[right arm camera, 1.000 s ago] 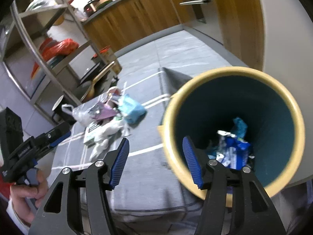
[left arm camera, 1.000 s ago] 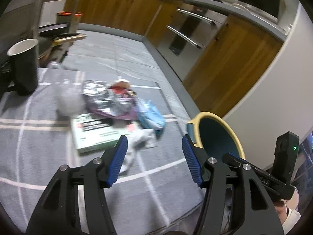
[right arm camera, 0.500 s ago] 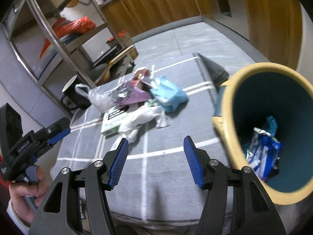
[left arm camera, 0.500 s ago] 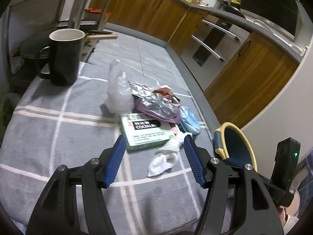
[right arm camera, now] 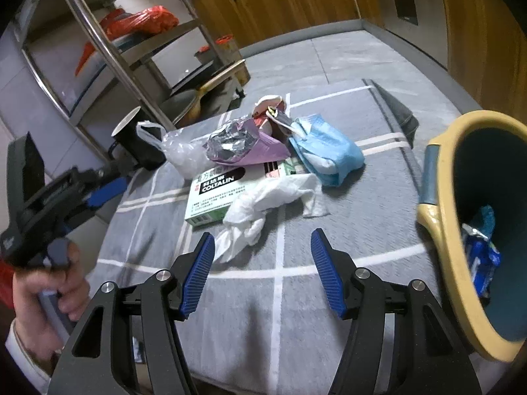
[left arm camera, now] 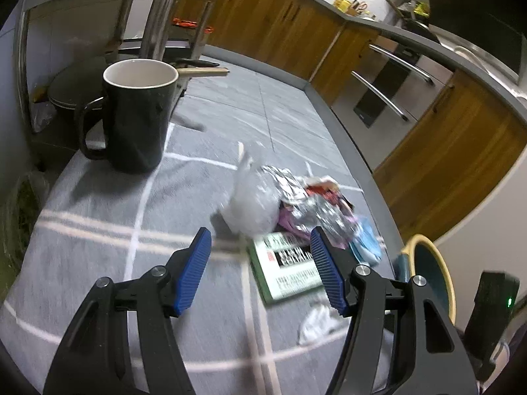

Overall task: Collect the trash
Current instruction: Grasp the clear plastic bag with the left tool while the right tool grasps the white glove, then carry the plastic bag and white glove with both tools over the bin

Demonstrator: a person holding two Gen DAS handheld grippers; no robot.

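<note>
Mug far left in the right wrist view, dark, standing clear of the mess, and in front of it the left gripper comes in from the left edge in a hand. In its own view its jaws stand wide with nothing between them, pointed at the clear bag just above center. Next along, that bag touches the foil wrapper on its purple sheet, and under both lies the green box, long side running left to right. Center frame now: the tissue, crumpled, trailing from upper right down to lower left, its lower tail just above the right gripper's left pad. That gripper's jaws are wide too and empty, and it looks the nearer one for the tissue, which lies ahead and slightly left of its fingers; a small push forward and left should straddle it across the narrow way. Blue mask sits right of the pile, and at far right the bin, tilted toward us, already has wrappers inside.
</note>
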